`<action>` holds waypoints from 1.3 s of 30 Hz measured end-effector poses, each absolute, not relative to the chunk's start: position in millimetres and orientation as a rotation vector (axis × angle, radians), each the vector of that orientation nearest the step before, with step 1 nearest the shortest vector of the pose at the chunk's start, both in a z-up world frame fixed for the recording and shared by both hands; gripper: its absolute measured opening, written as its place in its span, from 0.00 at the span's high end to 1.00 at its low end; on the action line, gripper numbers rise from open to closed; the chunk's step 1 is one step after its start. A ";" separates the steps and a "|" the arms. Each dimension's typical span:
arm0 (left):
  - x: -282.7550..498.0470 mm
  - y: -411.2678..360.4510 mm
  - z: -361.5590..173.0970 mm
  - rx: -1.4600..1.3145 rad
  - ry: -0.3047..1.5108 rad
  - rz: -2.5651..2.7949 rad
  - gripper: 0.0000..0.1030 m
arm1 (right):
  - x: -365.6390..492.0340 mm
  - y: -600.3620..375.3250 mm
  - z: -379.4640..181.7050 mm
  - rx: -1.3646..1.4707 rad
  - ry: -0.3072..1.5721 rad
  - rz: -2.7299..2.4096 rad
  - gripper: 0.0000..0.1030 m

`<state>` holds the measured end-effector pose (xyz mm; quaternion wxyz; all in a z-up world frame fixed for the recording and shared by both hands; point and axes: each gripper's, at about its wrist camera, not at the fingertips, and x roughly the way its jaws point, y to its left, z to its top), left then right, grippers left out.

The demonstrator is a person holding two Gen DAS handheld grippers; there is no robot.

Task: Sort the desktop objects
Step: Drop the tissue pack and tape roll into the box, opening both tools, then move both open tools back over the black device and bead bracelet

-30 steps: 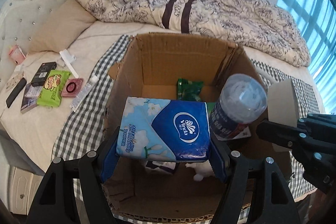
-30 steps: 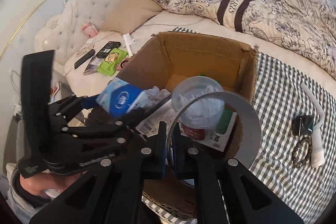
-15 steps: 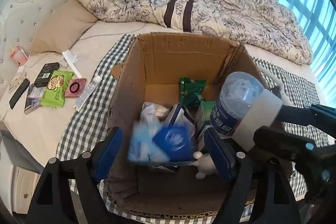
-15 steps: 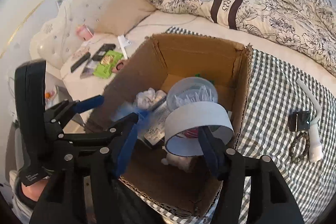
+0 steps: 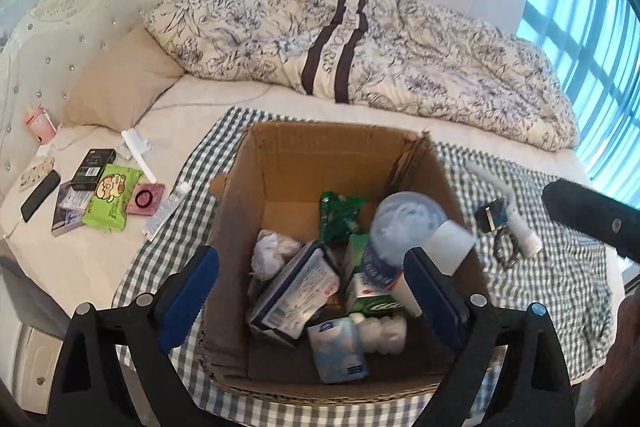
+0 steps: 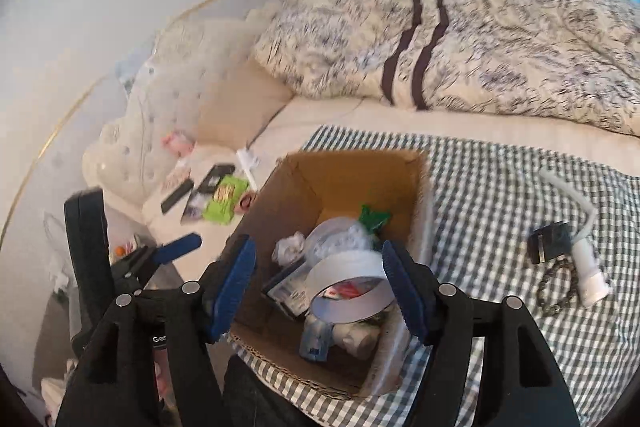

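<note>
Lying in the box: the blue tissue pack [image 5: 339, 350] rests on the floor of the cardboard box [image 5: 280, 163], near its front wall, touching a white ribbed bottle [image 5: 382, 331].
Tape roll: a white tape ring [image 6: 352, 287] sits tilted among the box contents, between and beyond the right fingers, leaning by a clear plastic tub [image 5: 402, 227].
Left gripper [image 5: 316, 301]: hangs over the box's near edge, pointed down into it; blue-padded fingers [image 5: 188, 293] spread wide, holding nothing.
Right gripper [image 6: 320, 285]: above the box's front right corner, fingers [image 6: 234, 283] wide apart, empty; whether the right pad brushes the ring cannot be told.
Outside: charger and bead bracelet [image 6: 554, 285] on the checked cloth [image 6: 500, 187]; green wipes pack [image 5: 110, 201] on the bed.
</note>
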<state>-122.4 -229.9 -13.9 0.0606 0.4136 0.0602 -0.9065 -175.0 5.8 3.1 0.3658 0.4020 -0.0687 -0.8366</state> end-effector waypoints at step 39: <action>-158.3 -15.1 18.7 1.139 -0.009 -2.997 0.04 | -170.2 270.3 24.6 0.917 -0.196 -2.585 0.19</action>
